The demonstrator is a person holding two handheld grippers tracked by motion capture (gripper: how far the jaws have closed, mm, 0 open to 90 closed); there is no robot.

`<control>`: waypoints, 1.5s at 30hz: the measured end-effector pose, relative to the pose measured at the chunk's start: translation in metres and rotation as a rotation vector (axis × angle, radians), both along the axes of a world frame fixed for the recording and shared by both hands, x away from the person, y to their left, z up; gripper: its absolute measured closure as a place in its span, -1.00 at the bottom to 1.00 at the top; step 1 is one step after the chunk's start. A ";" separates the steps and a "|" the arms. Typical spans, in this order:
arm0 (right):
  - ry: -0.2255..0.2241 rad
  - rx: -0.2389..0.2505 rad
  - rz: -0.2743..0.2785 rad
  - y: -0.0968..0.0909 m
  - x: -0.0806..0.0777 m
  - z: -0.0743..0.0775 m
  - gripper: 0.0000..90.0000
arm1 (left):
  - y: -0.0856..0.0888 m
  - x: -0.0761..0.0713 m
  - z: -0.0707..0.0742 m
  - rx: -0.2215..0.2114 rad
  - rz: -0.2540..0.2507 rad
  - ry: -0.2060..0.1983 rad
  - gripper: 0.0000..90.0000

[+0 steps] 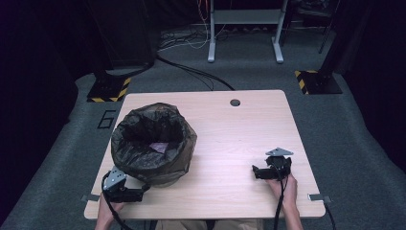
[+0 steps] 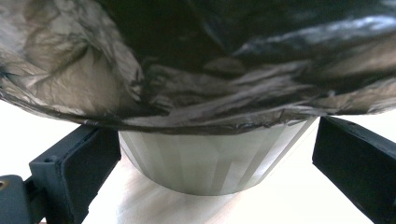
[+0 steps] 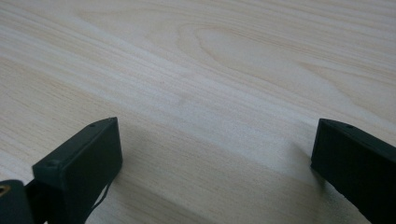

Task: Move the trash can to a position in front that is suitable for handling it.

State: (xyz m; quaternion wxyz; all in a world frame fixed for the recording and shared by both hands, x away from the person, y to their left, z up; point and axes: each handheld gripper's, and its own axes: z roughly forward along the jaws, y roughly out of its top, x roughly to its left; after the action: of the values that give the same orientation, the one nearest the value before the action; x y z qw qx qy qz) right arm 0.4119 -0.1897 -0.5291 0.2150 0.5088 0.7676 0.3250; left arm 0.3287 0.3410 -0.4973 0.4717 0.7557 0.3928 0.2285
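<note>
Left gripper view looks along two black jaws spread wide, one at each lower corner, with the pale ribbed base of the bin [image 2: 210,163] standing between them on the table [image 2: 289,205]; neither jaw touches it, and the crumpled edge of the black bin bag [image 2: 196,70] overhangs the base from above. The high view places the left gripper [image 1: 139,194] at the near left corner of the table [image 1: 230,143], just beside the foot of the bin [image 1: 165,177], whose bag [image 1: 153,141] is folded over the rim and holds something small and pinkish [image 1: 159,146] inside; that view does not make the jaw gap plain, while the gripper's own camera does. The right gripper [image 1: 256,172] rests low on the near right part of the table, pointing left, well apart from the bin. The right gripper view shows its jaws wide apart as well, with bare wood grain [image 3: 210,93] between them and nothing held. Open tabletop lies between the two grippers and across the far half, up to a round cable hole [image 1: 235,102] near the far edge.
</note>
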 end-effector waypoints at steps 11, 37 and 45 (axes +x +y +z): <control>-0.001 0.001 -0.002 0.000 0.000 0.000 -0.97 | -0.011 0.012 0.001 0.001 -0.020 0.009 -0.97; -0.004 0.000 -0.005 0.000 0.000 0.000 -0.95 | -0.041 0.044 0.002 -0.003 -0.055 0.015 -0.95; -0.004 0.000 -0.005 0.000 0.000 0.000 -0.95 | -0.050 0.053 0.003 -0.001 -0.059 0.017 -0.94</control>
State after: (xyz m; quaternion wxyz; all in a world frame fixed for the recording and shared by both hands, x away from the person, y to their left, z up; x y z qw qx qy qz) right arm 0.4117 -0.1902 -0.5289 0.2174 0.5101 0.7659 0.3256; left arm 0.3821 0.2911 -0.4948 0.4751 0.7686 0.3747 0.2078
